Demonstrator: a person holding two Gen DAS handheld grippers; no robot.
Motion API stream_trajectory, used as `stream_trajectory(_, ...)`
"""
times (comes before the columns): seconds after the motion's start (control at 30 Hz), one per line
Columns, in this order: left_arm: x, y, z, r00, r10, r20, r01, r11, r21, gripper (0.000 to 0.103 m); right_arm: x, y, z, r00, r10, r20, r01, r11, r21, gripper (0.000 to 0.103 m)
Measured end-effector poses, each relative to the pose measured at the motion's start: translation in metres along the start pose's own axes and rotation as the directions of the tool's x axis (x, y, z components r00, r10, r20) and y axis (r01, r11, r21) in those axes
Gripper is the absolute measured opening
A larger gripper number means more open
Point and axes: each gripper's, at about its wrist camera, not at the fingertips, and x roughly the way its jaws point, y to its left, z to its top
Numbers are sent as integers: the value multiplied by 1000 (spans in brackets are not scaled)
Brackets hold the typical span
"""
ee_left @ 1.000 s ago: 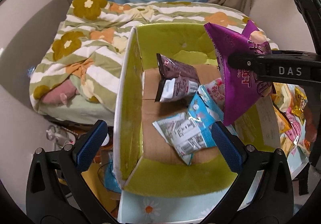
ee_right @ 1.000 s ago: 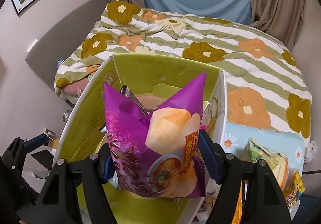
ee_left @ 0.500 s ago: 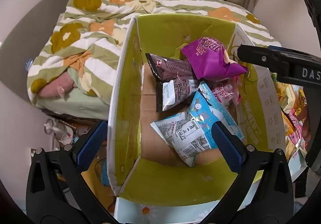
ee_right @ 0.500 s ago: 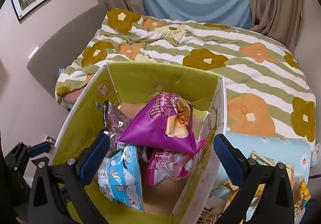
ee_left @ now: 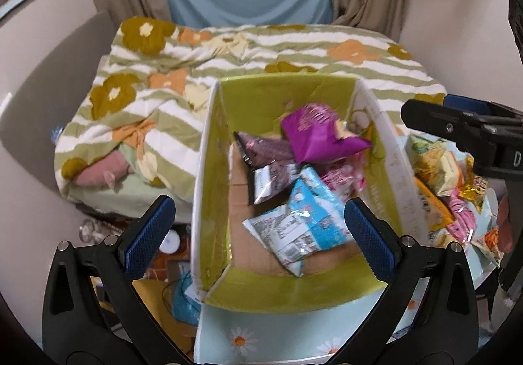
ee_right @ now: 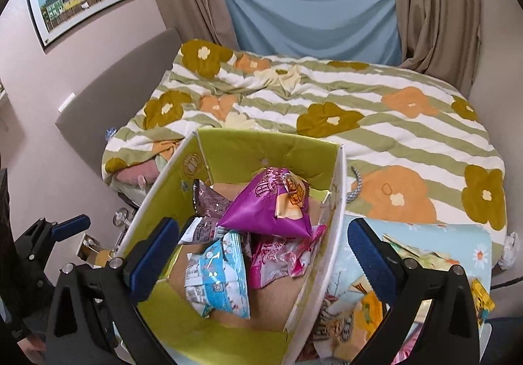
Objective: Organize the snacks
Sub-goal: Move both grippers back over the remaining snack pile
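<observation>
Bedroom: floral bed (ee_right: pixel 376 123) behind green box (ee_right: pixel 261 152) on daisy-print worktop (ee_right: pixel 457 237). Purple chip bag (ee_right: pixel 271 204), formerly clamped in right gripper (ee_right: pixel 261 253), now lies inside box; that gripper has just opened, empty. Left gripper (ee_left: pixel 258 234) apart, empty.

Soft even indoor light, slight motion blur in left view, strong fisheye bending, dark vignetted corners

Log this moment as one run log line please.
step: purple chip bag dropped in green box | right tongs: open, just opened, empty | left tongs: open, empty | loose snacks remain beside box
</observation>
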Motion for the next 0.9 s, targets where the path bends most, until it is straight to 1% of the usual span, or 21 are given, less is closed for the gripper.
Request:
stream_trajectory(0.13,-14,-19,-1,998,-52,33,51,998,36,103,-34,-5,-12,998,-31,47,30,999,22,103)
stream_trajectory(0.23,-21,-40,-1,994,-94,48,90,993,75,103,-58,-15,-26,995,-70,70,67,997,45,103)
stream_trajectory(0.4,-31,-85,-2,986,-155,59,144,978,153,103,-96,-49,-53,987,-144,75,135,984,113,103)
stream_trajectory(0.53,-37,-128,1,977,-207,60,190,959,213,103,-127,-83,-77,973,-218,78,202,965,169,103)
stream_trajectory(0.63,-39,-164,1,968,-249,43,230,939,255,103,-150,-111,-96,955,-286,76,264,940,215,103)
stream_trajectory(0.7,-37,-190,1,961,-276,16,260,922,286,103,-165,-129,-111,945,-320,67,295,923,248,103)
stream_trajectory(0.8,-31,-231,-1,947,-318,-32,309,885,348,103,-182,-155,-134,930,-367,32,340,890,304,103)
stream_trajectory(0.9,-21,-268,-7,938,-337,-85,341,845,412,103,-197,-182,-161,912,-409,-3,380,845,376,103)
